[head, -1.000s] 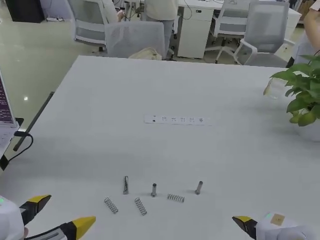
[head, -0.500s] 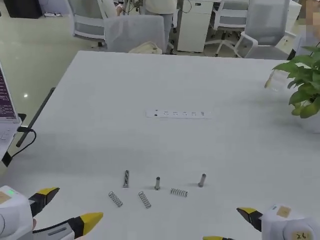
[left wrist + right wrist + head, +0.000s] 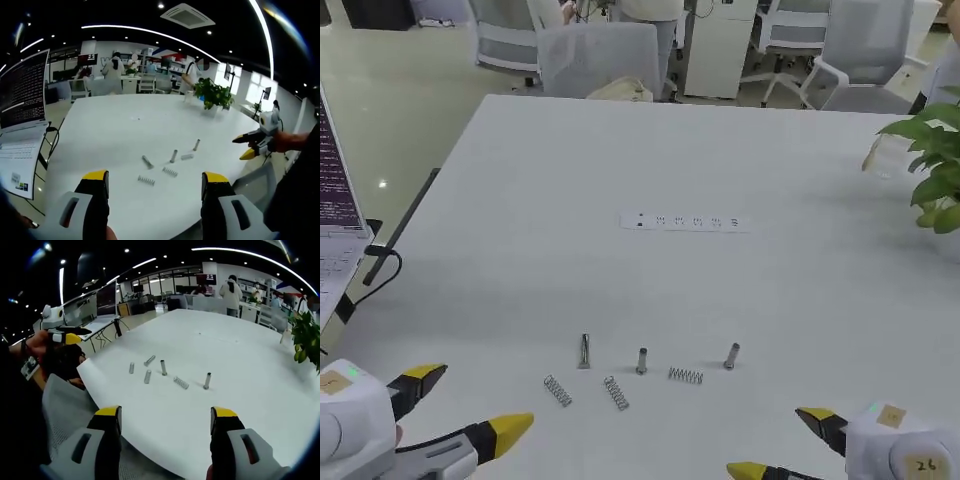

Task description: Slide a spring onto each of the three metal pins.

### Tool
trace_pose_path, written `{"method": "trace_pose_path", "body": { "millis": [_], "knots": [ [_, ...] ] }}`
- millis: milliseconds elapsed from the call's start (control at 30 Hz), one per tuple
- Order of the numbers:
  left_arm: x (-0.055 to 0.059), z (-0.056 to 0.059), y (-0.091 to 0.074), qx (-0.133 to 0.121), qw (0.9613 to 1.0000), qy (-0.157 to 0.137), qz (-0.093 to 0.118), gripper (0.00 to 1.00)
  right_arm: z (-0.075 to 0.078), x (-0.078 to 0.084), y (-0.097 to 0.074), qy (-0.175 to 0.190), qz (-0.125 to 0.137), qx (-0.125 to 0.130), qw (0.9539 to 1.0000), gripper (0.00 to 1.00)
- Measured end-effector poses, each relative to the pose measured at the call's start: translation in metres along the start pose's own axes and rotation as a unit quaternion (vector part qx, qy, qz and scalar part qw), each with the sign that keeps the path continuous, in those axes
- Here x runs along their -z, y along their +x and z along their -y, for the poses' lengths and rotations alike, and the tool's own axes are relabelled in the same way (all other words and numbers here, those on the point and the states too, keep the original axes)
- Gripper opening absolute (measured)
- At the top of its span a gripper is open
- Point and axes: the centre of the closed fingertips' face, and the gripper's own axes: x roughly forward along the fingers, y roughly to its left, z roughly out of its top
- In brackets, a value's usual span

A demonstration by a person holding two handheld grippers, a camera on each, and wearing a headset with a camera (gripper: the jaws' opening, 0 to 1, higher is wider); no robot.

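Three short silver metal pins (image 3: 642, 361) sit in a loose row on the white table (image 3: 620, 150). They are on the person's side of the flat white power strip (image 3: 685, 222) set into the tabletop, and well apart from it. The middle pin and the right-hand pin (image 3: 732, 355) stand upright, each with a slightly wider head. The left-hand pin (image 3: 584, 351) looks to lie on its side, pointing towards the strip.

Three small coiled steel-wire springs (image 3: 616, 392) lie flat a little farther from the strip than the pins. Two (image 3: 558, 390) are below the left half of the row and one (image 3: 686, 375) is between the middle and right pins. Each lies apart from the pins.

The white-bodied left gripper (image 3: 468, 403), its black jaws tipped in yellow, hovers farther still from the strip and off to the left. Its jaws are spread wide with nothing between them. The matching right gripper (image 3: 775, 442) hovers opposite, to the right, equally wide apart and bare.

A sticker (image 3: 923, 466) on the right gripper reads "26". The markings on the strip and the text on the open laptop (image 3: 335, 200), left of the strip, are too small to read.
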Motion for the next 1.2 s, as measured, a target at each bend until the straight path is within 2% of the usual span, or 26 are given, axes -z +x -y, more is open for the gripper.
{"method": "trace_pose_path", "body": {
  "millis": [267,633,833,1200],
  "knots": [
    [-0.006,-0.008,0.004,-0.007,1.0000,0.001,0.003,0.72,0.007,-0.001,0.002,0.001,0.000,0.001,1.0000,0.72],
    [-0.007,-0.019,0.015,-0.001,0.9999,0.013,-0.009,0.71,0.011,-0.002,0.005,0.004,0.001,0.003,1.0000,0.72],
    [-0.011,-0.019,0.029,0.008,0.9999,-0.002,-0.007,0.69,0.013,-0.002,0.005,0.008,0.001,0.007,0.9999,0.72],
    [-0.012,-0.012,0.059,0.037,0.9988,0.021,-0.023,0.69,0.013,0.004,0.003,0.012,-0.008,0.012,0.9998,0.72]
  ]
}}
